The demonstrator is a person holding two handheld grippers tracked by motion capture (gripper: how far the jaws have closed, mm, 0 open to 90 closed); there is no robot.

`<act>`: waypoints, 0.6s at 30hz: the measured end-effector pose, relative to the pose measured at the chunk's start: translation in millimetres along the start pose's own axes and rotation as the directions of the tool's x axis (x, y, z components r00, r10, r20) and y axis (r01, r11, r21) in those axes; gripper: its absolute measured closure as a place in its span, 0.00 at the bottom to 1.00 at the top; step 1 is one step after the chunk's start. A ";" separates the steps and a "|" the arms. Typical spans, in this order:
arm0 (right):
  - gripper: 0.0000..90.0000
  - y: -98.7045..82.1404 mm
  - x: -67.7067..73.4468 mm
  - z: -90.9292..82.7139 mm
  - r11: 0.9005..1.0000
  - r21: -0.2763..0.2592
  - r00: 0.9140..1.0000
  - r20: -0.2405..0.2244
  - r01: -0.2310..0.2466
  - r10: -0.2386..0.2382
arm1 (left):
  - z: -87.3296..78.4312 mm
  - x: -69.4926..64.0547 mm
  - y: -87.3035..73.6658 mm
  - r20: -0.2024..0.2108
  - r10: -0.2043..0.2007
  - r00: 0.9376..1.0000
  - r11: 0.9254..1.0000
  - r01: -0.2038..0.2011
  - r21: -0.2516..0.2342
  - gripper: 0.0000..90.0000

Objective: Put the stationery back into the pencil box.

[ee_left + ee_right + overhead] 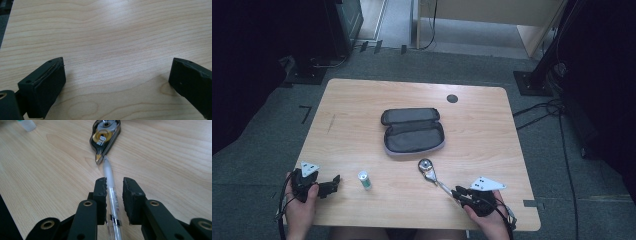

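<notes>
The right gripper (460,192) lay low over the near right part of the wooden counter (492,130), held in the person's right hand (487,212). Its fingers (101,192) straddled a clear-barrelled pen (111,195) that lay flat on the counter. In the right gripper view, the left finger stood against the barrel and a narrow gap showed at the right finger, so the pen sat between them but was not yet clamped.

The pen pointed away from the gripper. Its frosted tip came just up to the nose of a correction-tape dispenser (105,133), a dark translucent body with a yellow spool; whether the two touched could not be told.

The left gripper (332,185) rested at the near left edge in the left hand (299,210). Its fingers (45,87) were spread wide, with bare wood between them.

A small white bottle with a green band (364,180) lay between the two grippers. A grey zip pencil case (413,131) sat open at the middle of the counter, well apart from the pen.
</notes>
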State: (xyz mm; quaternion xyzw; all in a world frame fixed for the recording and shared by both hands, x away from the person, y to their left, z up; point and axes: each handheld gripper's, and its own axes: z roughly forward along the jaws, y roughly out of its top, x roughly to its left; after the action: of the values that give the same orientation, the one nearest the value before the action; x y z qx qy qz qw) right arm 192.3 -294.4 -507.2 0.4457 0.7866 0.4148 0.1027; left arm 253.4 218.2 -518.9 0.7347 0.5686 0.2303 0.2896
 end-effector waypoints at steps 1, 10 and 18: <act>0.83 -0.7 0.7 1.4 1.000 0.007 1.000 0.002 0.002 -0.002 | 0.0 0.0 0.0 0.000 0.000 1.000 1.000 0.000 0.000 0.01; 0.87 -4.4 4.3 8.4 0.998 0.049 0.999 0.022 0.040 -0.041 | 0.0 0.0 0.0 0.001 0.001 1.000 1.000 -0.001 0.000 0.01; 0.89 -4.6 5.6 10.4 0.995 0.053 0.995 0.051 0.080 -0.083 | 0.1 -0.2 0.0 0.004 0.005 1.000 1.000 -0.005 -0.002 0.01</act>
State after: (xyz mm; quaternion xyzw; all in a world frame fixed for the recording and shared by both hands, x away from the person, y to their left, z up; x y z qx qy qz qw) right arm 191.7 -285.3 -516.1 0.4268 0.8115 0.3778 0.1290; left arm 253.4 217.9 -519.1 0.7362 0.5661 0.2300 0.2908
